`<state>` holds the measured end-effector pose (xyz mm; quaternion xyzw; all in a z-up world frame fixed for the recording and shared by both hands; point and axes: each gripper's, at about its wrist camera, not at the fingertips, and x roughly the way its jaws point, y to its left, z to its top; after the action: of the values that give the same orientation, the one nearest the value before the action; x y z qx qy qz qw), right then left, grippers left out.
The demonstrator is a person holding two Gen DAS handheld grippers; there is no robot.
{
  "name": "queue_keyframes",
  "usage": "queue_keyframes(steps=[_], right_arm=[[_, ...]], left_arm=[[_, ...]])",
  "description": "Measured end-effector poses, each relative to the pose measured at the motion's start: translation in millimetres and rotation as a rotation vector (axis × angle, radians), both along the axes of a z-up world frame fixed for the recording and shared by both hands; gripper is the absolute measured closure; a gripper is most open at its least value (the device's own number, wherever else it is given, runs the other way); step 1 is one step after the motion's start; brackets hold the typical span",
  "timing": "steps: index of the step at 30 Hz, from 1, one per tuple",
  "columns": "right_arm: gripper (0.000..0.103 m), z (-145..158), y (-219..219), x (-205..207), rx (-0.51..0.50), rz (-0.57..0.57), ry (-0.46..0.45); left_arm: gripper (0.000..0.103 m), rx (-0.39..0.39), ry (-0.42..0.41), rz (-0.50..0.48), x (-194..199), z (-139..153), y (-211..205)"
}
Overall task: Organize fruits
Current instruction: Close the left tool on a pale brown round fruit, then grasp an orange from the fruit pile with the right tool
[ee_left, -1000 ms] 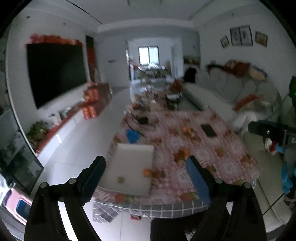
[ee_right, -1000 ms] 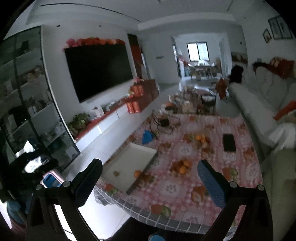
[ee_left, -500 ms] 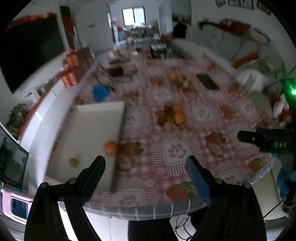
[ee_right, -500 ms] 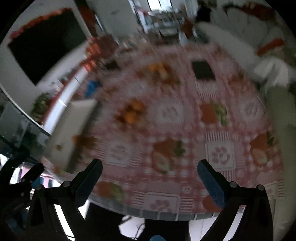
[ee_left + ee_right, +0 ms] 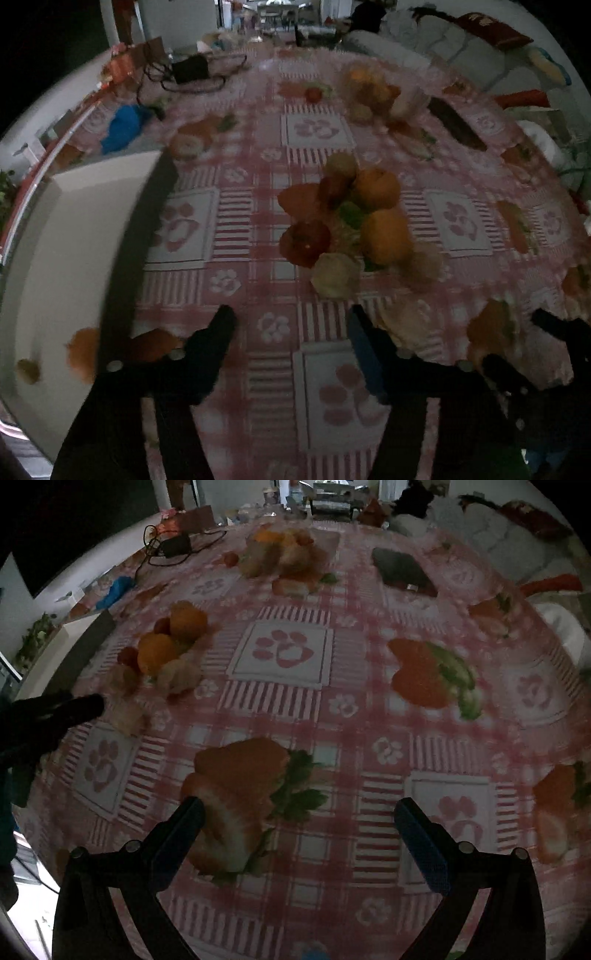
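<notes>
A pile of fruit (image 5: 351, 218) lies mid-table: two oranges (image 5: 376, 188), a red fruit (image 5: 304, 242) and a pale one (image 5: 334, 275). My left gripper (image 5: 290, 325) hovers just short of the pile, pointing steeply down; its jaws are closing with nothing between them. The white tray (image 5: 74, 240) at the left holds an orange (image 5: 83, 350) and a small brownish fruit (image 5: 27, 369). My right gripper (image 5: 299, 814) stands open over bare tablecloth, with the same pile (image 5: 170, 646) far to its left. A second fruit pile (image 5: 280, 550) sits further back.
A pink checked tablecloth (image 5: 284, 653) with printed fruit and paw marks covers the table. A black phone (image 5: 402, 572) lies at the back right; a black adapter with cables (image 5: 190, 68) and a blue object (image 5: 123, 123) lie at the back left. A sofa runs along the right.
Both grippers have come down towards the table and tipped downwards, so the room has given way to the tablecloth. The left jaws stand narrower than before.
</notes>
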<state>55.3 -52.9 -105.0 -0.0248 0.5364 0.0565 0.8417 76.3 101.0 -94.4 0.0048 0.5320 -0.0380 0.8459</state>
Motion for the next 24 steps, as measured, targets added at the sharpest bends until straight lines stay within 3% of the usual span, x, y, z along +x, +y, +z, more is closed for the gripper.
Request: queue_keyframes(steps=[5,9,11,13,15,20,24], right_arm=[[0.0,-0.7,-2.9,-4.1,-0.004,-0.006,-0.076],[0.0,-3.5,-0.3,-4.6,-0.016,-0.001,-0.104],[0.0,-3.8,0.1,-6.8,-0.017,0.003,-0.121],[0.0,-3.9,-0.4,-9.3,-0.016,0.01,-0.133],[0.0,-3.9,-0.6,-8.9,-0.015,0.017,-0.135],[0.0,-2.8,-1.2,-8.0,-0.013,0.025,-0.111],[0.0,7.2,2.2,-2.8,0.056,0.042,-0.085]], left_arm=[[0.042,-0.013,-0.036,-0.009,8.0,1.2,-10.5],[0.042,0.019,-0.051,-0.012,15.3,-1.2,-19.5],[0.045,0.012,-0.053,0.002,19.6,-1.3,-20.6],[0.065,0.004,-0.058,0.007,23.0,-0.5,-21.1],[0.074,0.001,-0.055,0.012,25.0,0.3,-21.3],[0.076,-0.015,-0.066,0.022,15.0,0.7,-11.4],[0.075,-0.014,-0.078,0.027,-1.1,3.2,1.3]])
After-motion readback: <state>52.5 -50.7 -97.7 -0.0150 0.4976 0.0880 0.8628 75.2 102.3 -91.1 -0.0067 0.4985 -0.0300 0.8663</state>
